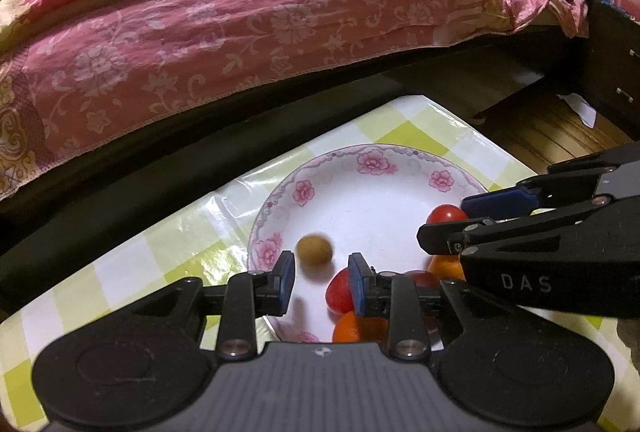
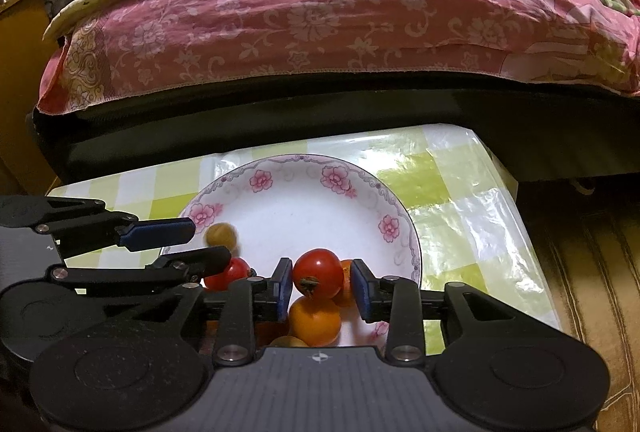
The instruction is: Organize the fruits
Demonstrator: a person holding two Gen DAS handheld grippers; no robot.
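Observation:
A white plate with pink flowers (image 1: 372,162) (image 2: 296,172) sits on the checked table. It holds red tomatoes (image 1: 340,292), oranges (image 2: 316,318) and a small brown fruit (image 1: 315,250) (image 2: 220,236) that looks blurred. My left gripper (image 1: 322,284) (image 2: 208,242) is open over the plate's near left side, with the brown fruit just past its fingertips and nothing between the pads. My right gripper (image 2: 322,286) (image 1: 460,218) is open around a red tomato (image 2: 318,272) (image 1: 446,214) that rests on the other fruit. A gap shows at its right pad.
The table has a yellow-green checked cloth (image 1: 160,232) (image 2: 460,232) and stands against a bed with a pink floral cover (image 1: 240,32) (image 2: 320,24). The table's right edge drops to a wooden floor (image 1: 560,128) (image 2: 580,272).

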